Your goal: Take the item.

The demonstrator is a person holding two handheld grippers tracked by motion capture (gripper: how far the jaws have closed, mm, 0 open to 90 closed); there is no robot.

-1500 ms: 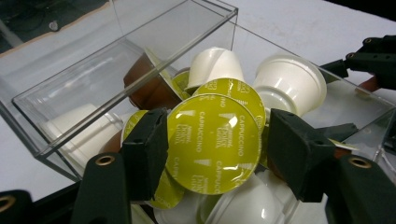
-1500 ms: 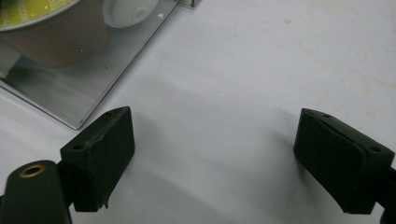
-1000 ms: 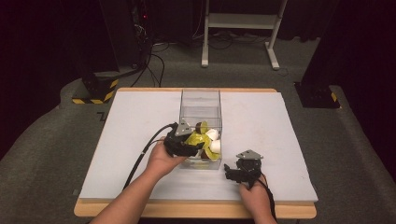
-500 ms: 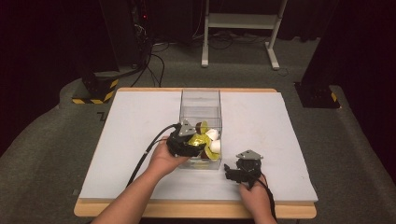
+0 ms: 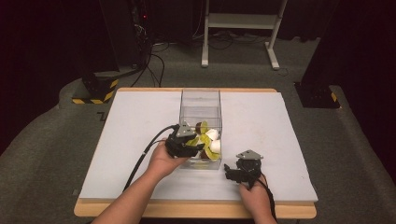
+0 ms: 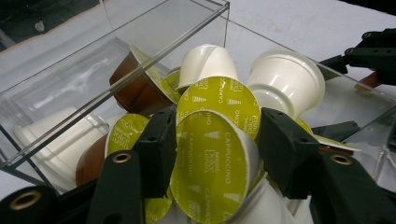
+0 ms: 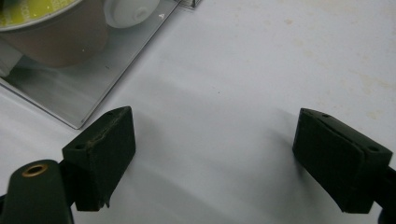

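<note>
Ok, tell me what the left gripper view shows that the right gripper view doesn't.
The left gripper view alone gives the left gripper clamped on a green-lidded capsule, with white capsules piled behind. The right gripper view alone gives the right gripper, jaws wide open over bare table. Both catch the clear box and a brown capsule.

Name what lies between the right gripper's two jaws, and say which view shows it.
Nothing but bare white table: in the right gripper view the right gripper stands wide open over it, with the clear box of capsules off beside one jaw, outside the gap.
</note>
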